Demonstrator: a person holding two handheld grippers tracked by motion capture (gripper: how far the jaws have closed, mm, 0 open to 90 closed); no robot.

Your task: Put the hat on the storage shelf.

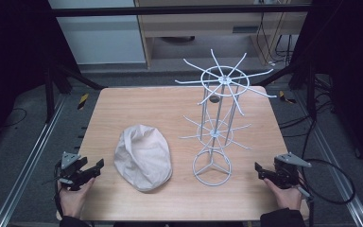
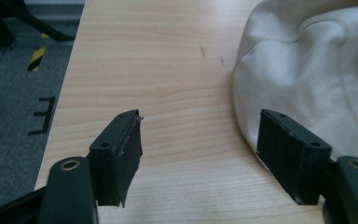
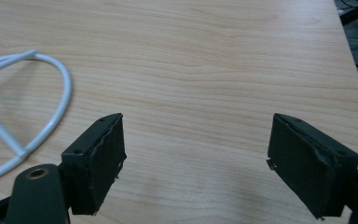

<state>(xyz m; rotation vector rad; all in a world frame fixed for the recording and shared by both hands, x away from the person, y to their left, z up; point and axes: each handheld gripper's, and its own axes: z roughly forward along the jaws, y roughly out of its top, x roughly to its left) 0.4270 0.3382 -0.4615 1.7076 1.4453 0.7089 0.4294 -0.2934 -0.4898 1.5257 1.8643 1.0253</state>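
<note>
The setting is a laboratory recording station. A bare wooden table [image 1: 123, 109] stands on grey carpet, flanked by aluminium floor rails [image 1: 26, 161] outboard of each gripper. Black curtains enclose both sides. Beyond the table, ahead of the grippers, black frame struts [image 1: 73, 75], yellow-black hazard tape [image 1: 82, 100] and loose cables [image 1: 276, 45] are visible.

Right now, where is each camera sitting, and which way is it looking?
High view: sits above the person's side, looking forward and down at the table, cap and wire rack; both hands hold the left gripper and right gripper.
Left gripper view: rides the left gripper, looking past its open black fingers at the cap.
Right gripper view: rides the right gripper, looking past its open fingers at the rack's base ring.
Shared: the high and left gripper views both show the cap.
</note>
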